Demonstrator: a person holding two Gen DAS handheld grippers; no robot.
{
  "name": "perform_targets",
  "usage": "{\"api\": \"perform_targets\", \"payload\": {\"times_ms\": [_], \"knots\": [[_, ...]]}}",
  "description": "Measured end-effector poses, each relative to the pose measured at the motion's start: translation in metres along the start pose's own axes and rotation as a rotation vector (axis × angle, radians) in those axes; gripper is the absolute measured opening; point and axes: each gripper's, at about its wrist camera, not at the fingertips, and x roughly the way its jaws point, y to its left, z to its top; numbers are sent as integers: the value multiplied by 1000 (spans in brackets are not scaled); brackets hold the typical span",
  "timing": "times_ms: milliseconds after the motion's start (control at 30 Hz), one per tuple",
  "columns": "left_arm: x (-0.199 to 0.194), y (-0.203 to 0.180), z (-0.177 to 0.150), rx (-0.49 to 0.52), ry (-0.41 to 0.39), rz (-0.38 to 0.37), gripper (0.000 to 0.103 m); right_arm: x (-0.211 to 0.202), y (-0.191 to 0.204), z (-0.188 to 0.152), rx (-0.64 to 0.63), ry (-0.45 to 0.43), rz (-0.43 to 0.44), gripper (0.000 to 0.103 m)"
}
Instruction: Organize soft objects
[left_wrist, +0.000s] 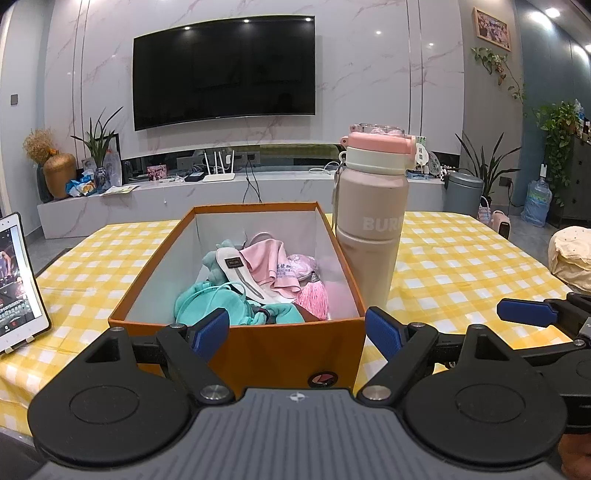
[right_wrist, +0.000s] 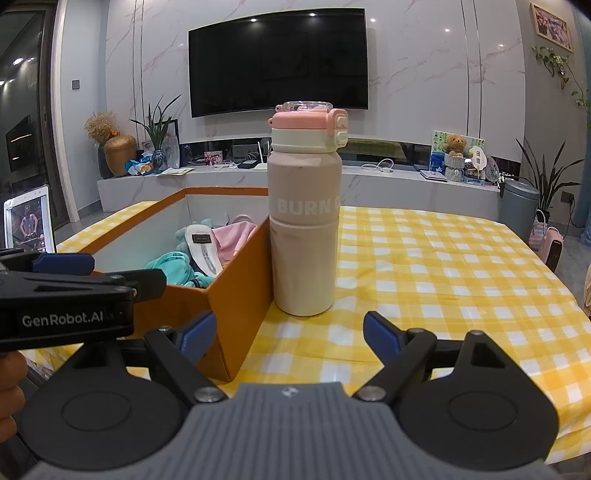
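Observation:
An orange cardboard box (left_wrist: 266, 343) sits on the yellow checked tablecloth (left_wrist: 461, 266). Inside lie soft things: a teal cloth (left_wrist: 207, 302), a pink cloth (left_wrist: 269, 262), a pink tassel (left_wrist: 314, 295) and a white insole-like piece (left_wrist: 240, 277). My left gripper (left_wrist: 297, 334) hovers open just before the box's near wall, nothing between its blue pads. In the right wrist view the box (right_wrist: 240, 295) is at the left; my right gripper (right_wrist: 290, 338) stands open in front of the bottle, holding nothing. The left gripper's finger (right_wrist: 62, 264) shows at that view's left edge.
A tall beige bottle with a pink lid (left_wrist: 373, 221) stands against the box's right side (right_wrist: 304, 221). A tablet (left_wrist: 18, 280) showing video leans at the table's left. The right gripper's finger (left_wrist: 526, 313) juts in at the right. A TV wall and low shelf lie behind.

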Motion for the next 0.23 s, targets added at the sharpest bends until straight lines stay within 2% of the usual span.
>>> {"api": "perform_targets", "payload": {"times_ms": [233], "knots": [[-2,-1,1,-4,-2,6,98,0,0,0,1,0,1,85]]}}
